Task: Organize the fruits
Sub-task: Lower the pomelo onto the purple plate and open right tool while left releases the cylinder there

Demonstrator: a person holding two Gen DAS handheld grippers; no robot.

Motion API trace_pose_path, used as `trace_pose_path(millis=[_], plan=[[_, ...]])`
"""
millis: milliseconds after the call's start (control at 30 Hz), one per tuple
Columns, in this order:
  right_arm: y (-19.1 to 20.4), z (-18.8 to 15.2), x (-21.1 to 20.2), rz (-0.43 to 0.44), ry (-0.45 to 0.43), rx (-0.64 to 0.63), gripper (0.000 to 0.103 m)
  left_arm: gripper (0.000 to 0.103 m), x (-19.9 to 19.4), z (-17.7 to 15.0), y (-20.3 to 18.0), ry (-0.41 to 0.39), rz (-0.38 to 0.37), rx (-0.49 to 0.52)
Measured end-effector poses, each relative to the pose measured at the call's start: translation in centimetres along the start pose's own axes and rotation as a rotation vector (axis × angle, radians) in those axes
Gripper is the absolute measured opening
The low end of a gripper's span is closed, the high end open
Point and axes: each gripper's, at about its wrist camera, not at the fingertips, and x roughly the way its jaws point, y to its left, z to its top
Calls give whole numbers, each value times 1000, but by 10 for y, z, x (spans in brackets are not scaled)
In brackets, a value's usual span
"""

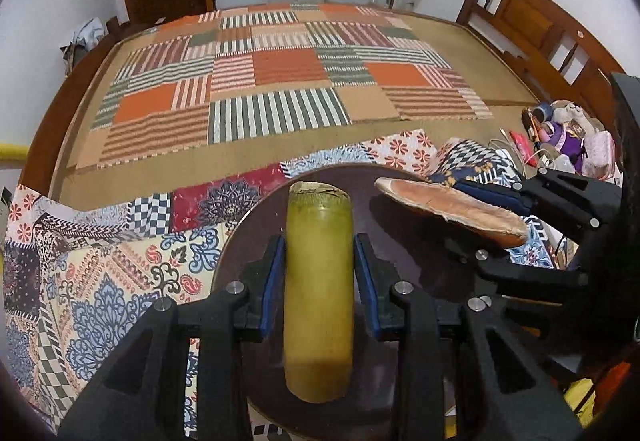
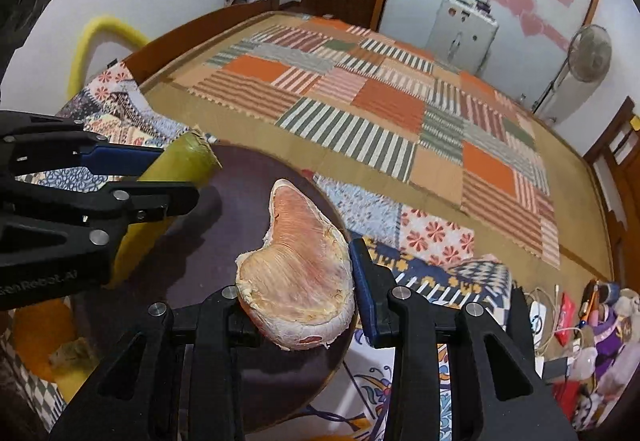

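While the hard green cane (image 1: 318, 293) is pinched at its middle by the left gripper (image 1: 320, 277) over the plate (image 1: 416, 253), the soft, squashy pomelo slice (image 2: 298, 273) is pinched gently by the right gripper (image 2: 298, 305).

Left gripper (image 1: 320, 273): matte black plastic frame, triangular cut-outs in both finger arms, round silver screw heads at the pivots, blue pads lining the inner finger faces.

Right gripper (image 2: 296, 293): same build, black frame, silver screws, blue pad visible on one finger.

Pale lettering on the left gripper's body, seen from the right wrist; not legible.
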Motion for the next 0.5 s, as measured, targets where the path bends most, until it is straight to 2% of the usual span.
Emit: trace_pose_path(millis=[200, 333, 500], plan=[[2, 0, 1, 32, 24, -11, 33, 34, 4, 0, -5, 30, 18, 10], [5, -1, -3, 48, 22, -26, 53, 34, 4, -2, -4, 35, 17, 8], [13, -8, -15, 18, -26, -48, 53, 34, -15, -6, 1, -4, 32, 6]])
